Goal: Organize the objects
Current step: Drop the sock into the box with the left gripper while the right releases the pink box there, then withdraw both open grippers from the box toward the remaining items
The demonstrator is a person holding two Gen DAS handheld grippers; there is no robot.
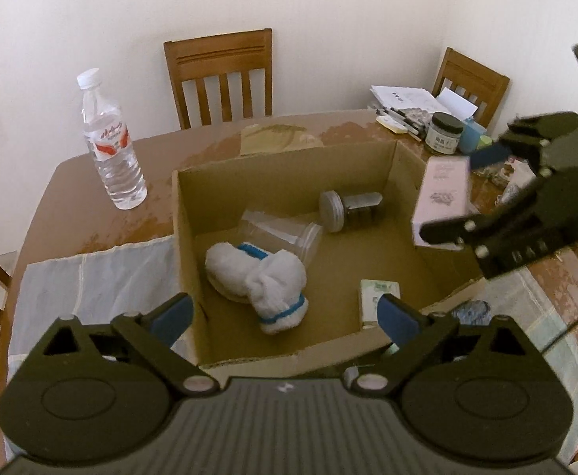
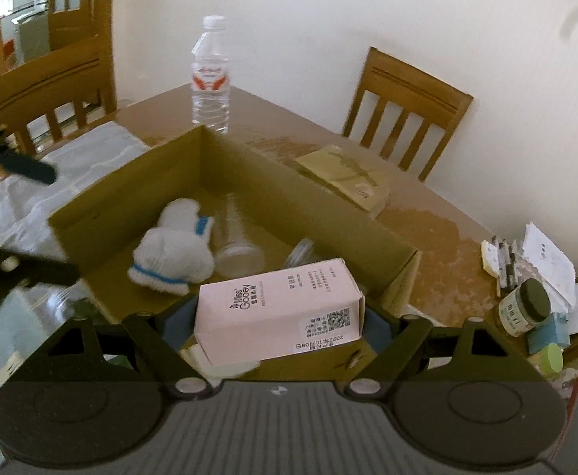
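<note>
Nearest the right wrist camera: right gripper [image 2: 279, 326], closed on the pink carton [image 2: 279, 310], one blue pad on each short end. Long axis of the carton running across, from finger to finger, printed face up. Held above the near right wall of the cardboard box [image 1: 186, 213], over its rim, not yet inside; seen from the left view, still high above the right wall. Coming move, as a judgement: straight forward and down into the box, then release.

Free floor inside the box just ahead of the carton, along the right side. Further in: white gloves [image 2: 174, 251] with blue cuffs near the middle, a clear plastic cup [image 1: 279, 233] lying on its side touching them, a grey lidded jar [image 1: 348, 208] lying toward the far right corner, a small green packet [image 1: 378, 297] at the near right corner. Packet and jar likely the ones in the way of a carton set down flat.

Left gripper [image 1: 285, 312] wide open, empty, hovering over the near edge of the box, farther from the carton than the right one.

Outside the box on the table [image 1: 71, 182]: water bottle [image 1: 110, 142] upright near the far left corner, dark-lidded jar [image 1: 443, 132] and papers at the far right edge, white cloth [image 1: 91, 277] at the left.
</note>
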